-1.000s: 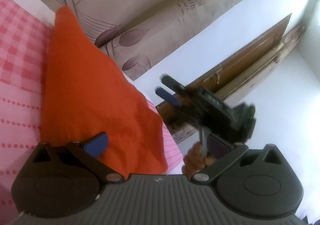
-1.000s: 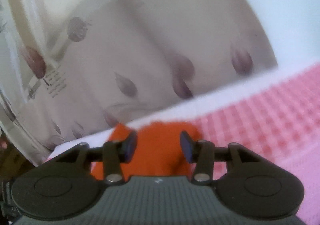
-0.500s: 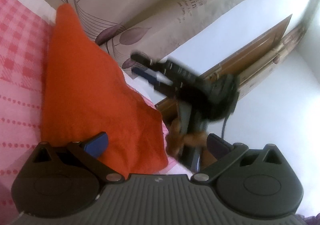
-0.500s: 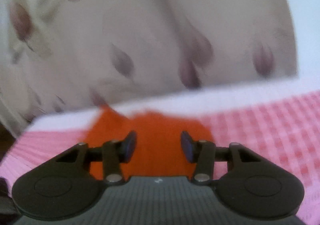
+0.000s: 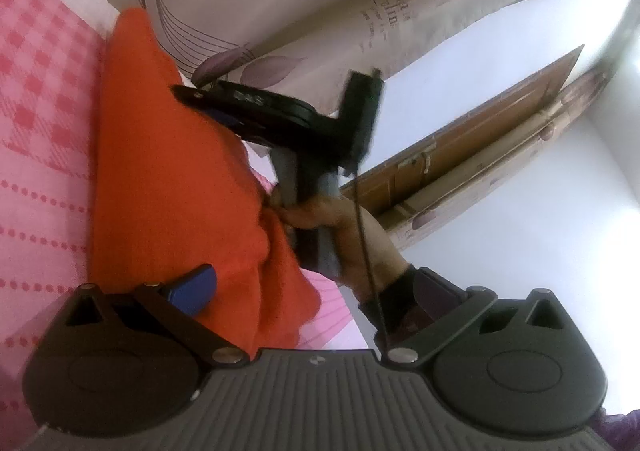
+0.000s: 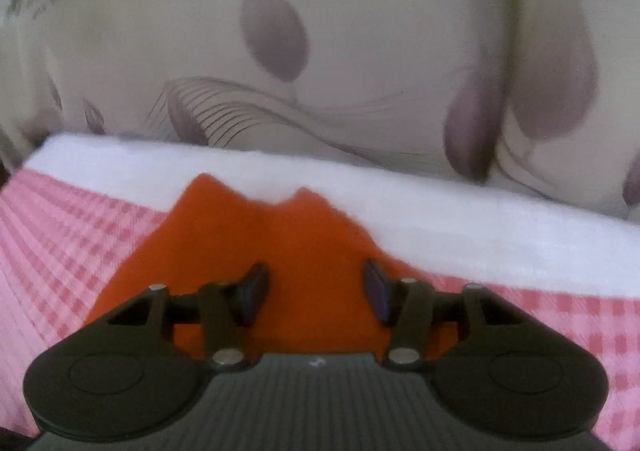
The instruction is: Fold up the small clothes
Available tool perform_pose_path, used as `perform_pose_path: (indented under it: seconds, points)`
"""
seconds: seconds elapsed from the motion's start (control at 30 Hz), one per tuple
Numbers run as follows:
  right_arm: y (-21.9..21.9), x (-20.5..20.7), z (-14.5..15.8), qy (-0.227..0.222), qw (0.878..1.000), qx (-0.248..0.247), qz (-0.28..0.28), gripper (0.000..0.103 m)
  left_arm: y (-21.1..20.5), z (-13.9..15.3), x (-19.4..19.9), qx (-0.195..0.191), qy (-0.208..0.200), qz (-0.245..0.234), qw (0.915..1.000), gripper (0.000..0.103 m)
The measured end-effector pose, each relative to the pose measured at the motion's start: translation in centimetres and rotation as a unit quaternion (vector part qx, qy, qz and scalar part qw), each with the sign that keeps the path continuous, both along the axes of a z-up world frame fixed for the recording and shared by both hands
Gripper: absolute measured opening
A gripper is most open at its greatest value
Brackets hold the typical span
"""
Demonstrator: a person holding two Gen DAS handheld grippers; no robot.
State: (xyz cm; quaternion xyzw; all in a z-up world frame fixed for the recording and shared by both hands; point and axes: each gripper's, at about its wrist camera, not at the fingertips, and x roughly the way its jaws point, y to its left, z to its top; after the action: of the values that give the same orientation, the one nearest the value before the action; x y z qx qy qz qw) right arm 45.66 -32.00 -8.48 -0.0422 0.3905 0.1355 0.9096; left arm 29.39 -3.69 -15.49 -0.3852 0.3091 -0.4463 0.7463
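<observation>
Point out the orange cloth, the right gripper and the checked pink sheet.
orange cloth [image 5: 168, 179]: left wrist view, middle of its flat top.
right gripper [image 6: 316, 291]: right wrist view, the open gap midway between its blue-padded fingertips.
checked pink sheet [image 5: 44, 83]: left wrist view, a bare checked patch left of the cloth.

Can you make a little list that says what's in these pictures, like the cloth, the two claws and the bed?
cloth: orange garment, lying on the bed
bed cover: pink checked sheet
left claw: open, at the garment's near edge
right claw: open, over the garment's far end
behind: leaf-print curtain
folding: not clearly begun
</observation>
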Motion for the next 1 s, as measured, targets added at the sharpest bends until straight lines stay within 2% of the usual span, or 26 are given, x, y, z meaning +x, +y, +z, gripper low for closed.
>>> perform_pose_path:
  seconds: [0.07, 0.13, 0.2, 0.3, 0.37, 0.47, 0.5, 0.53, 0.6, 0.73, 0.8, 0.9, 0.93, 1.0]
  points:
    - [-1.5, -1.7, 1.1, -0.025, 0.999, 0.018, -0.017, 0.052, 0.0, 0.0, 0.1, 0.001, 0.000, 0.000, 1.0000, 0.103]
    - [-3.8, -4.6, 2.5, -0.044, 0.995, 0.089, -0.023, 0.054, 0.0, 0.0, 0.1, 0.001, 0.000, 0.000, 1.0000, 0.103]
    - [-5.2, -8.3, 3.3, -0.064, 0.988, 0.138, -0.005, 0.054, 0.0, 0.1, 0.1, 0.001, 0.001, 0.000, 1.0000, 0.103]
    - [-5.3, -13.6, 2.8, -0.073, 0.983, 0.165, 0.032, 0.054, 0.1, -0.1, 0.2, -0.006, 0.004, 0.000, 1.0000, 0.103]
    - [-5.4, -16.2, 1.7, -0.064, 0.985, 0.155, 0.037, 0.053, 0.3, -0.2, 0.3, -0.012, 0.008, 0.002, 0.9999, 0.103]
    - [-5.2, -19.4, -0.2, -0.063, 0.996, 0.071, 0.001, 0.052, 0.4, -0.2, 0.3, -0.009, 0.007, 0.005, 0.9999, 0.103]
    - [-5.1, -19.8, -1.2, -0.034, 0.998, 0.042, -0.017, 0.055, 0.2, 0.0, 0.1, 0.000, 0.003, 0.006, 1.0000, 0.103]
    - [-5.5, -20.4, -1.6, -0.036, 0.998, 0.051, -0.020, 0.055, 0.1, 0.1, 0.0, 0.008, -0.002, 0.007, 0.9999, 0.103]
    - [-6.3, -21.5, -1.6, -0.037, 0.994, 0.099, -0.026, 0.055, -0.3, 0.4, -0.4, 0.026, -0.013, 0.011, 0.9995, 0.103]
    - [-6.3, -23.0, 1.6, -0.121, 0.986, 0.104, -0.048, 0.055, -0.6, 0.6, -0.7, 0.044, -0.023, 0.017, 0.9986, 0.103]
    - [-5.4, -23.7, 2.5, -0.141, 0.983, 0.118, -0.027, 0.055, -0.6, 0.6, -0.9, 0.047, -0.025, 0.021, 0.9984, 0.103]
    - [-2.9, -24.3, 1.6, -0.134, 0.988, 0.078, 0.024, 0.054, -0.4, 0.8, -1.5, 0.055, -0.026, 0.031, 0.9977, 0.103]
    - [-2.5, -24.2, 0.7, -0.120, 0.990, 0.068, 0.035, 0.052, -0.2, 0.9, -1.7, 0.059, -0.028, 0.035, 0.9973, 0.103]
    - [-2.4, -23.6, -1.8, -0.069, 0.997, 0.028, 0.012, 0.052, 0.5, 1.0, -2.4, 0.067, -0.029, 0.048, 0.9962, 0.103]
